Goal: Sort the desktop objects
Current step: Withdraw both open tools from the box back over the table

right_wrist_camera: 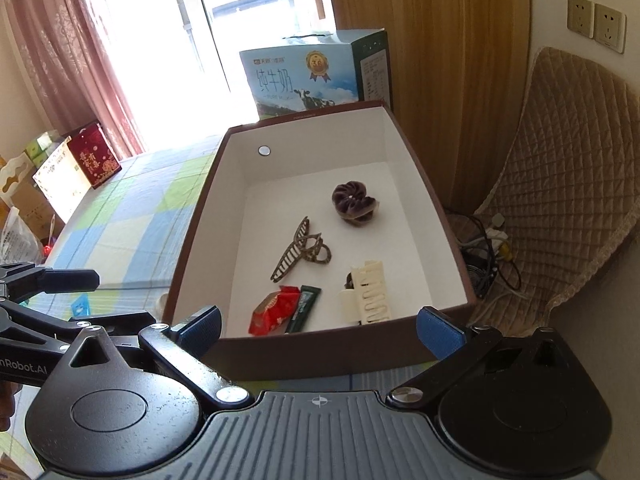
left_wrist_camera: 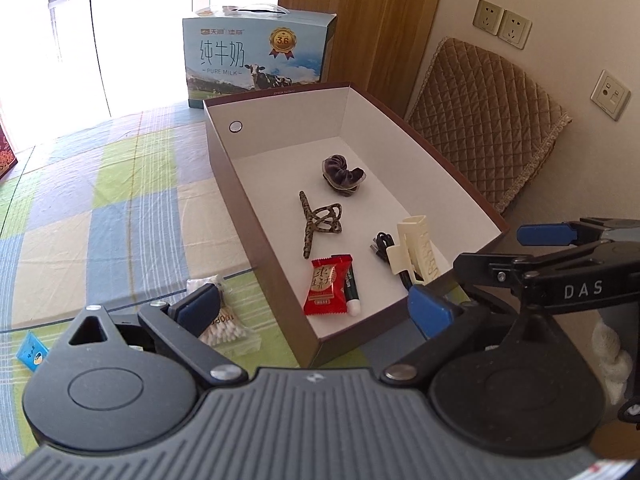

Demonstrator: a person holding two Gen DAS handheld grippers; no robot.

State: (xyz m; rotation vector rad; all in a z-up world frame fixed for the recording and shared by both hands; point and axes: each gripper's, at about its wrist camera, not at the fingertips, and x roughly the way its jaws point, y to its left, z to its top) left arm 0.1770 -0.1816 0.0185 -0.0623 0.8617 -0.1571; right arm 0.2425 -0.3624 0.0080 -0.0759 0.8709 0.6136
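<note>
A brown box (left_wrist_camera: 232, 172) with a white inside holds a purple scrunchie (left_wrist_camera: 342, 176), a leopard hair claw (left_wrist_camera: 320, 222), a cream hair claw (left_wrist_camera: 416, 248) over a black cable (left_wrist_camera: 380, 244), a red candy packet (left_wrist_camera: 326, 288) and a green lip balm (left_wrist_camera: 352, 294). My left gripper (left_wrist_camera: 316, 312) is open above the box's near corner. Its left finger (left_wrist_camera: 200, 308) is outside the box, beside a bag of cotton swabs (left_wrist_camera: 228, 324). A small blue packet (left_wrist_camera: 32, 350) lies on the cloth. My right gripper (right_wrist_camera: 320, 334) stands open and empty before the box's near wall (right_wrist_camera: 320, 354).
A milk carton (left_wrist_camera: 256, 56) stands behind the box. A chair with a quilted cover (left_wrist_camera: 488, 128) is to the right by the wall, with cables (right_wrist_camera: 488, 248) under it. A red box (right_wrist_camera: 94, 156) sits at the table's far left. The checked tablecloth (left_wrist_camera: 100, 200) stretches left.
</note>
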